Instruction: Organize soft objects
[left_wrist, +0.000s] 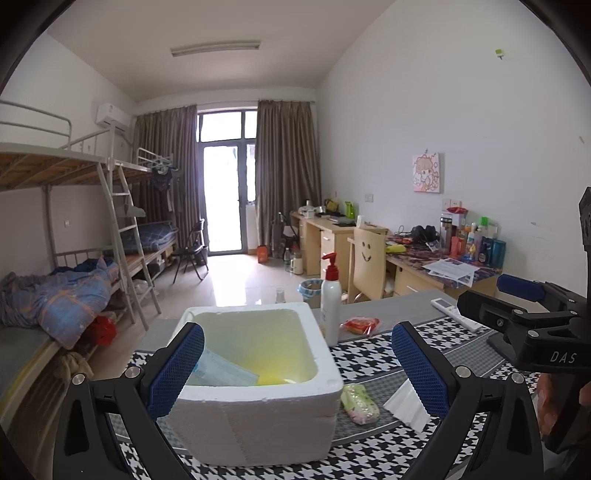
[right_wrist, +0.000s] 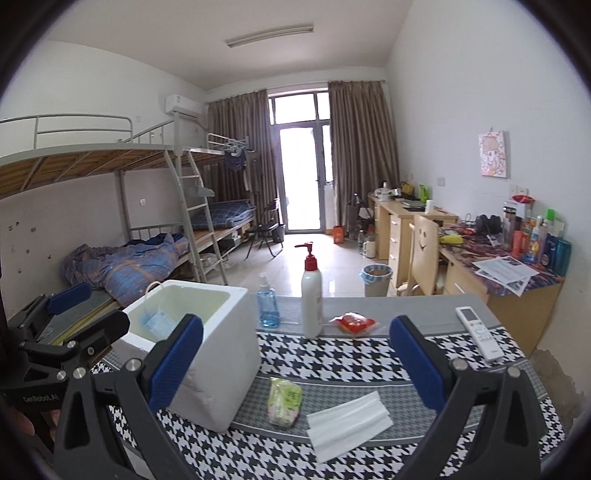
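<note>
The left gripper (left_wrist: 297, 373) is held with its jaws spread wide and empty, framing the white foam box (left_wrist: 258, 376), over whose near wall it is poised. The right gripper (right_wrist: 295, 363) is likewise spread and empty, raised above the houndstooth-covered counter (right_wrist: 351, 354) to the right of the box.

Inside the box, a blue face mask (left_wrist: 221, 371) is seen lying against the left wall, with something yellow (left_wrist: 273, 378) on the floor beside it; the box is judged to serve as the collecting bin for the soft items.

Just right of the box, a green-and-pink tissue pack (right_wrist: 284, 402) lies on the counter, and further right a folded white tissue (right_wrist: 349, 424), both between the right gripper's fingers and therefore the likeliest next picks. Beyond the box, a red-filled packet (right_wrist: 354, 323) lies near a pump bottle (right_wrist: 311, 295), with a blue spray bottle (right_wrist: 267, 302) next to the box's far corner. A remote control (right_wrist: 478, 330) lies well to the right of the box. The rigid bottles and remote are judged not to belong to the task.
</note>
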